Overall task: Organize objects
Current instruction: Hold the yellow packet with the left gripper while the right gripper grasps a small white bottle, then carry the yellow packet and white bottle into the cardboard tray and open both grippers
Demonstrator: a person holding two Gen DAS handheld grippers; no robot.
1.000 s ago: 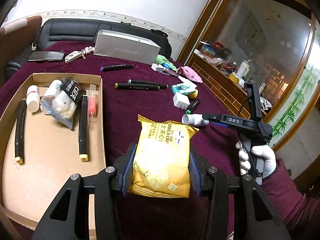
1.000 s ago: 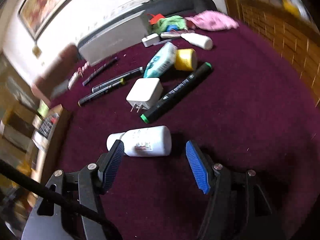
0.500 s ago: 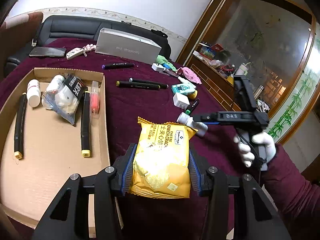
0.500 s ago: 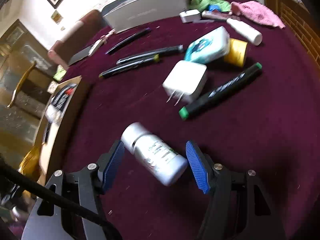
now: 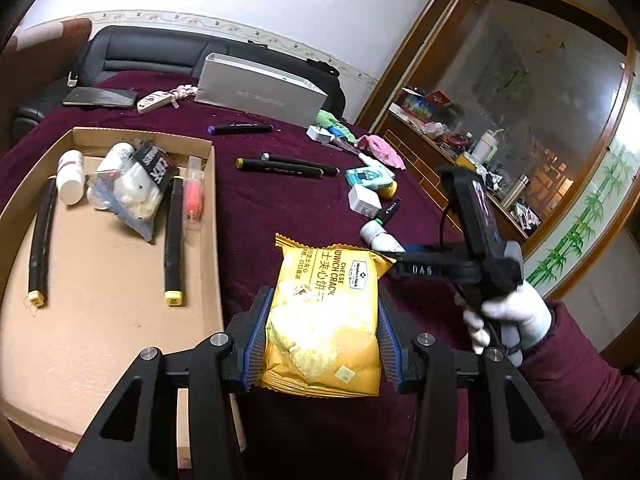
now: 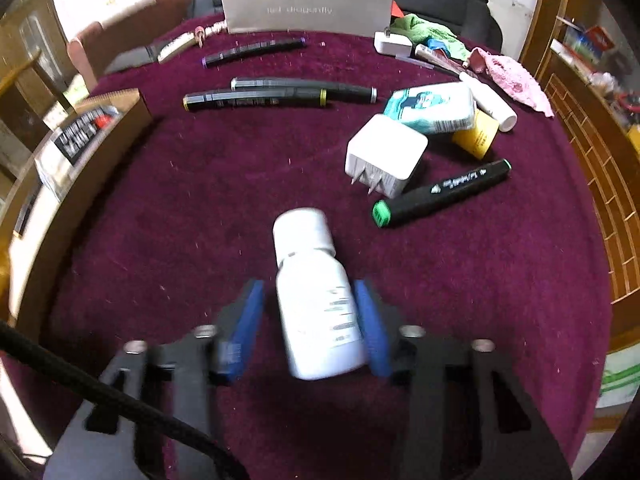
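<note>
**Both tools loaded over the maroon counter**

The left tool (image 5: 322,338) is clamped on a yellow cracker packet (image 5: 326,312), its blue pads pressed into both sides of the wrapper, which it holds just above the counter (image 5: 288,208) beside the cardboard tray (image 5: 100,280).

The right tool (image 6: 310,322) has just been closing, with a white bottle (image 6: 318,304) between its jaws. The right pad touches the bottle's side; the left pad is blurred, with what looks like a thin gap, so whether the grip is complete cannot be told. The bottle's cap points away from the tool. In the left wrist view a white-gloved hand (image 5: 508,316) carries this tool.

Just beyond the bottle lie a green-tipped marker (image 6: 440,192) and a white charger plug (image 6: 386,156), touching each other. Farther off are a teal tissue pack (image 6: 434,110) and two long black markers (image 6: 280,94) side by side.

The tray holds two black markers (image 5: 174,240), a small white bottle (image 5: 71,178) and a clear snack bag (image 5: 132,192).
</note>
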